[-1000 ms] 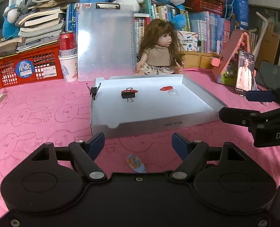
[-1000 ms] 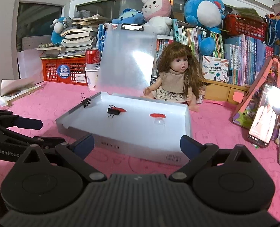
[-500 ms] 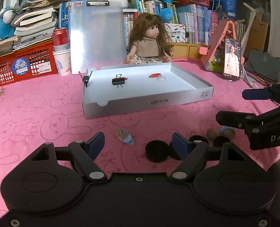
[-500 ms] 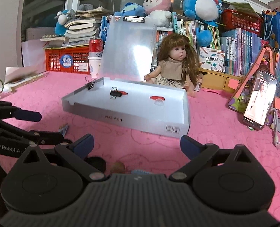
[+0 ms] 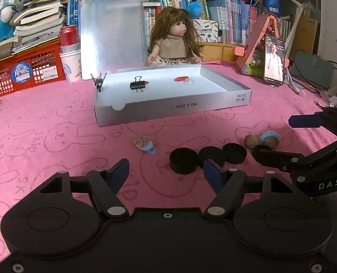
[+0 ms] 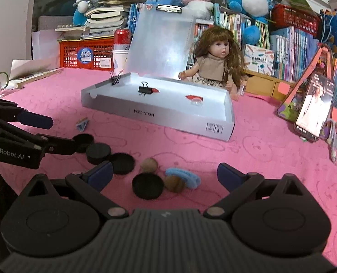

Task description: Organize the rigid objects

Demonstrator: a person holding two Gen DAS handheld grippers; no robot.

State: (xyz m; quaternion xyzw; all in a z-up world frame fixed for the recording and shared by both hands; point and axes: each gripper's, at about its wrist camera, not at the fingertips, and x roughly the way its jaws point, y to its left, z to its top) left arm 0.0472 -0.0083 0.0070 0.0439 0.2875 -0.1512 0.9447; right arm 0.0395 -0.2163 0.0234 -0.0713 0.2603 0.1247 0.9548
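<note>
Both grippers hung over the pink tabletop (image 5: 31,118) with their jaws spread and nothing between them. Nearest the right gripper (image 6: 165,174) lay a black cap (image 6: 148,186), touching a brown nut (image 6: 174,183) that sat against a blue clip (image 6: 184,178). The left gripper (image 5: 166,170) faced another black cap (image 5: 184,160) in a row of caps. The step in hand looked like a first pick, and it would go best by taking the end cap, which had free cloth on its outer side, and closing across its rim without nudging its neighbour. Farther off stood the silver tray (image 5: 173,108), which already held a binder clip (image 5: 137,86), so it was the likely place for the loose pieces. Only the left view showed the small decorated clip (image 5: 144,143) clearly; only the right view showed that the nut and blue clip touched.
</note>
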